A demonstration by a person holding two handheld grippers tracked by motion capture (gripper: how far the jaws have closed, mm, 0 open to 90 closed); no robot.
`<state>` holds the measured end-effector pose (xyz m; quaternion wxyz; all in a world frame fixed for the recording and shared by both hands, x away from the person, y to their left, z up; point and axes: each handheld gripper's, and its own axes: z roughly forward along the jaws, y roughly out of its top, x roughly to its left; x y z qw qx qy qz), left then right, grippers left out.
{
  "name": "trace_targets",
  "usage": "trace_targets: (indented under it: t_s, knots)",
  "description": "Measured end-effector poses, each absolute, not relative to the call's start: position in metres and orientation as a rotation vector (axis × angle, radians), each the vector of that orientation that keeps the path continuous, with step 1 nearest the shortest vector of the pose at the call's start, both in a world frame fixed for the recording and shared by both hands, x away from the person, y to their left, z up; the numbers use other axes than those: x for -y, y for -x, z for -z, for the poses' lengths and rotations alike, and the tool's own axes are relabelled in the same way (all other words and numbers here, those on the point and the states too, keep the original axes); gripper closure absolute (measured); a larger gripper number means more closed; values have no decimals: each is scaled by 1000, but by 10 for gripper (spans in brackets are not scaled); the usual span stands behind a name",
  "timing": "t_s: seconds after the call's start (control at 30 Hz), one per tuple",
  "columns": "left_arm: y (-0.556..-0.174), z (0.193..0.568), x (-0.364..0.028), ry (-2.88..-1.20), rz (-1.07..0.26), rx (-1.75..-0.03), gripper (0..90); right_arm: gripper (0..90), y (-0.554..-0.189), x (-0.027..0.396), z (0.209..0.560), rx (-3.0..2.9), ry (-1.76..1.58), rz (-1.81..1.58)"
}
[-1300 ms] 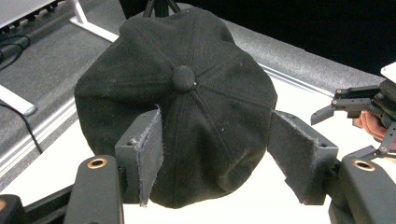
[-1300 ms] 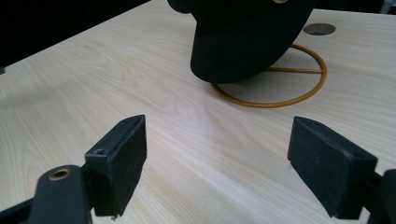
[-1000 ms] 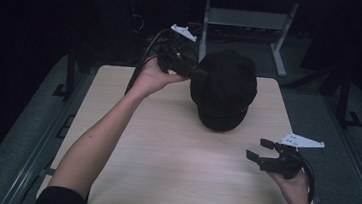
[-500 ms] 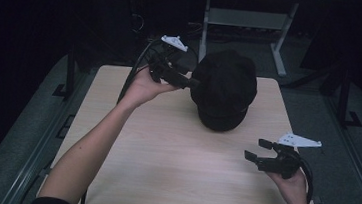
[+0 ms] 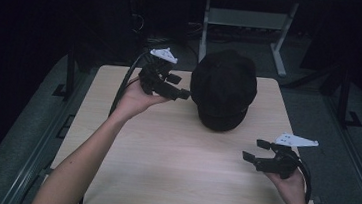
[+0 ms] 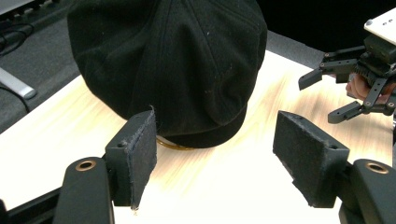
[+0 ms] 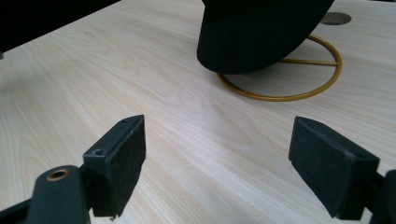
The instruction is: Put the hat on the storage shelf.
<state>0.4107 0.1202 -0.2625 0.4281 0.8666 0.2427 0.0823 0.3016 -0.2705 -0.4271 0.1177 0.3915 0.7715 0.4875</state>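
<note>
From up here I see a black fabric cap on a brass wire ring stand blocking the far middle of the pale wooden table. Its near half is bare, open between my left gripper and right gripper. Both grippers' jaws are spread with nothing between.

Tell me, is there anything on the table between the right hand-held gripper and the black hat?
Nothing. The high view shows bare wooden table between the right hand-held gripper and the black hat.
</note>
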Motion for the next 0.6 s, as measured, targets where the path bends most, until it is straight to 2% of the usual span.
trace_targets:
  t_s: [0.6]
  knots:
    - [-387, 291, -152, -2138, -222, -662, 278, 181, -299, 266, 424, -2256, -1128, -1402]
